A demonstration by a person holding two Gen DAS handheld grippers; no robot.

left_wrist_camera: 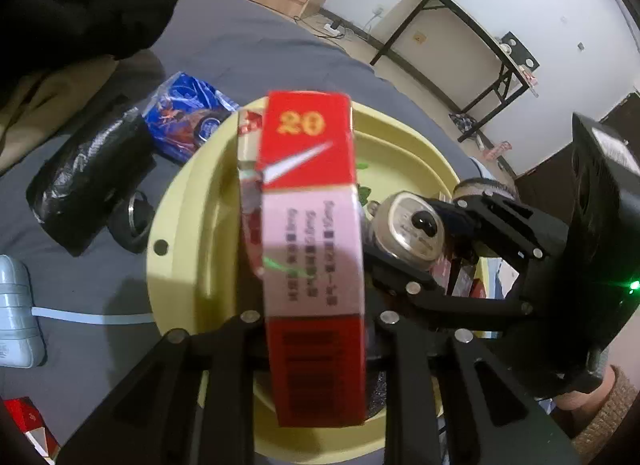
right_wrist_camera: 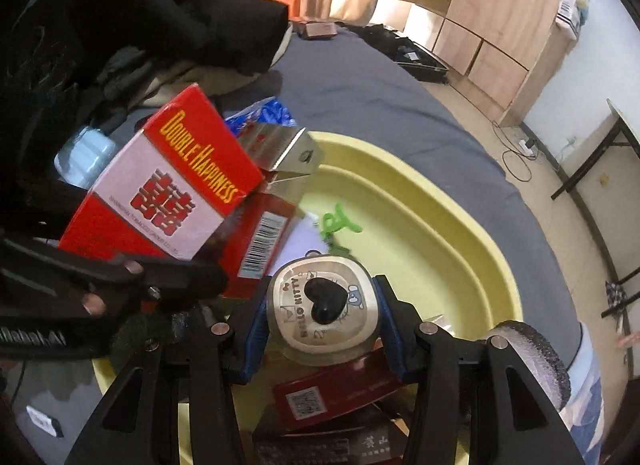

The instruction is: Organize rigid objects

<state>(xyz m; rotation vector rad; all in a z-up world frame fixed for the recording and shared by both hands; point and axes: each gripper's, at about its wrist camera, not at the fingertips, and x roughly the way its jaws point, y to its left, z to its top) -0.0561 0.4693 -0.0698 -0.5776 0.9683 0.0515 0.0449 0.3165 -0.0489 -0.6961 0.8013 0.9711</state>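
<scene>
A: Yellow basin (right_wrist_camera: pixel 460 249) on the bed (left_wrist_camera: pixel 248 49): contents?
B: Several packs already in. Left tool (left_wrist_camera: pixel 316 325) holds the red cigarette box (left_wrist_camera: pixel 312 225) above it; right tool (right_wrist_camera: pixel 324 329) clamps the round tin (right_wrist_camera: pixel 324 305) over its near edge.
A: Outstanding?
B: Blue packet (left_wrist_camera: pixel 184 117) and black case (left_wrist_camera: pixel 92 181), beside its far rim.

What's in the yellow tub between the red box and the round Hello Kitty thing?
In the right wrist view, another red pack with a barcode lies between the red box and the Hello Kitty tin, low in the yellow tub.
</scene>
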